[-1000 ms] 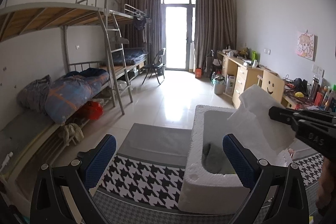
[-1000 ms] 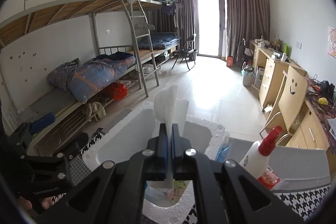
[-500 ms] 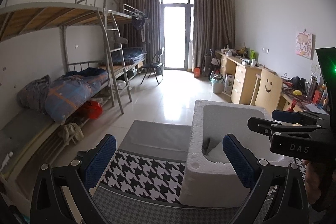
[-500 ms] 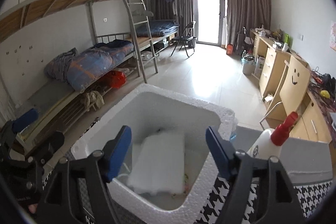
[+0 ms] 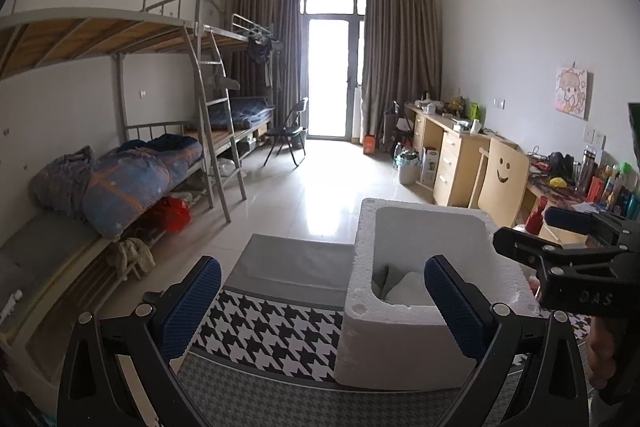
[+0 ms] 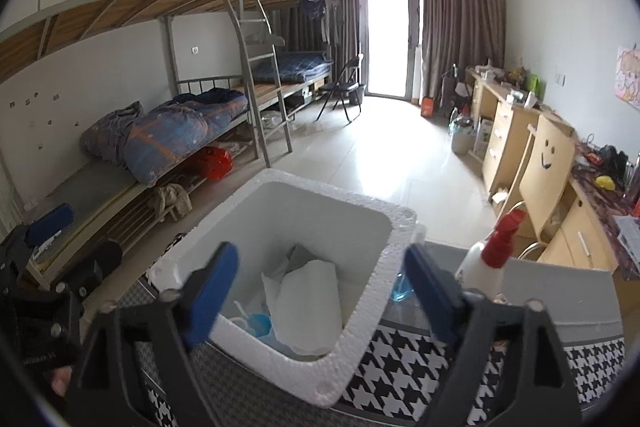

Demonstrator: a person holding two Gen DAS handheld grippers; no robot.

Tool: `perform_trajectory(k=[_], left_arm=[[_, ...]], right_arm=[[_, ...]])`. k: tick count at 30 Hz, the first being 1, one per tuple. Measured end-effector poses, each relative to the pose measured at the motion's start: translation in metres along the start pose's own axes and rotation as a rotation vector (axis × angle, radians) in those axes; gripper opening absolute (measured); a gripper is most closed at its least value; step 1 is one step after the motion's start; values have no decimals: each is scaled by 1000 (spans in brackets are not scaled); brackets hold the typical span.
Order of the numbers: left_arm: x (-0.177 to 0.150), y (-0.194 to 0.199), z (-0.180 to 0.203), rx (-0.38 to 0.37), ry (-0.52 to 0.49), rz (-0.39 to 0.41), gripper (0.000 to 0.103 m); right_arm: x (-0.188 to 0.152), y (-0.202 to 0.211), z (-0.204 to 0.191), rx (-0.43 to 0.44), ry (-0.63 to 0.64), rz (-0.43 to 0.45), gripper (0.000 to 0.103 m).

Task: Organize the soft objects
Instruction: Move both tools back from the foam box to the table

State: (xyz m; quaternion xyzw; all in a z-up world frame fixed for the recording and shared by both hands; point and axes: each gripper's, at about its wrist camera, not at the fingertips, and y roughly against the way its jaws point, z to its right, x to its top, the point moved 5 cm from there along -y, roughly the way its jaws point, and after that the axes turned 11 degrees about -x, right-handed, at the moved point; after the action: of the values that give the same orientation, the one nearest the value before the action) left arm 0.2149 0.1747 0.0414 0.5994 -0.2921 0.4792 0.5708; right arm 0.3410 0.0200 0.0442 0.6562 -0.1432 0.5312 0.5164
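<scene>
- Now my right gripper (image 6: 320,291) is opening, its jaws wide with nothing between them; my left gripper (image 5: 320,311) gapes empty too.
- Lower centre of the right view, the white soft sheet (image 6: 308,303) lies crumpled inside the foam box (image 6: 344,343).
- It looks light, floppy and crushable; I'd pinch a raised fold.

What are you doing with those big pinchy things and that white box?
A person holds a gripper in each hand, tidying soft things into the white foam box. A white cloth lies inside it. The right gripper hangs over the box, its jaws opening, nothing between its fingers. The left gripper is open and empty beside the box.
</scene>
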Motion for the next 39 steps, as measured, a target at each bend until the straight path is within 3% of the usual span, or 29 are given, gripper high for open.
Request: perform_trajectory(k=[20,27,39], left_arm=[[-20,45,41,-91,-58,40,102],[-22,60,52,-95,-65,63,102],[-40,76,74,-173,-55,80,102]], right_arm=[[-36,59,23,18,-46,68,95],[-47,81,28,-7,-45,109,95],[-69,104,43,-36,-69,144,95]])
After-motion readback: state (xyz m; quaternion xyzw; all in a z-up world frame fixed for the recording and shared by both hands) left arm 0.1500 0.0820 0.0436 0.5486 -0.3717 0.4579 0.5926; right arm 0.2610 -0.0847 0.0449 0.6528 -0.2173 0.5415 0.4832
